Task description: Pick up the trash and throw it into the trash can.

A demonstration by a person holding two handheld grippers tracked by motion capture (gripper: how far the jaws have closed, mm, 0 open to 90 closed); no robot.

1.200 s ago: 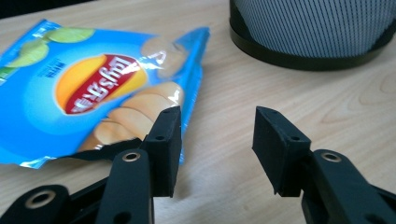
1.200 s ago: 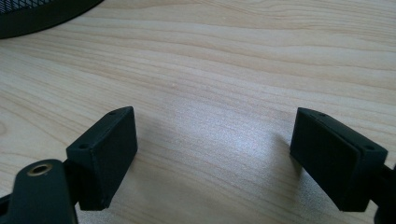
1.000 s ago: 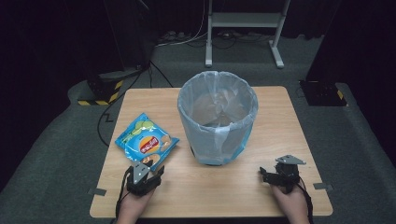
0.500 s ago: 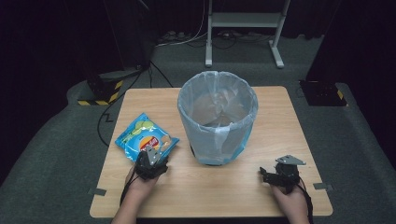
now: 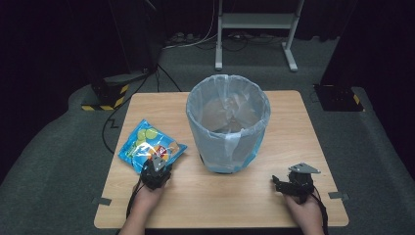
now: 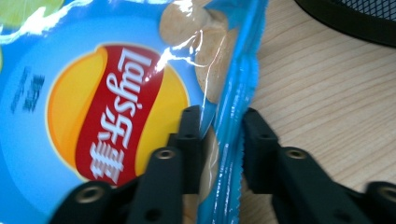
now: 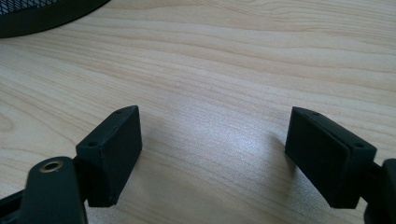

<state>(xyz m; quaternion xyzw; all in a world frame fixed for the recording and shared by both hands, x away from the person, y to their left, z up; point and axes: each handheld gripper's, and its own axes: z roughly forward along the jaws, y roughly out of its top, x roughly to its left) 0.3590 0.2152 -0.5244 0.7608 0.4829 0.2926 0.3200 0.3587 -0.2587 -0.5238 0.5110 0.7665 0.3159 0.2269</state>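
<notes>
- On the wooden table [image 5: 293, 117], centre, stood a bin [image 5: 228, 123] lined with a pale blue bag, upright, nothing clearly visible inside.
- Chip bag [image 5: 149, 147] lay flat on the table to the left of the bin, apart from it, blue with a red and yellow logo.
- Left gripper [image 5: 156, 169] sat at the bag's near right corner, held by the person's left hand [image 5: 146, 200].
- In the left gripper view the jaws straddled the bag's crimped side seam [image 6: 232, 140]: one jaw over the printed face, the other over bare wood. Narrow gap, jaws close to the seam on both sides; cannot tell whether they were actually clamping it.
- Right gripper [image 5: 292, 183] rested near the table's front right corner, well apart from the bin and the bag, in the right hand [image 5: 306, 213].
- Right gripper view: jaws spread wide over bare wood [image 7: 215, 93], nothing between them. Dark mesh base of the bin [image 7: 42, 16] showed at top left.
</notes>
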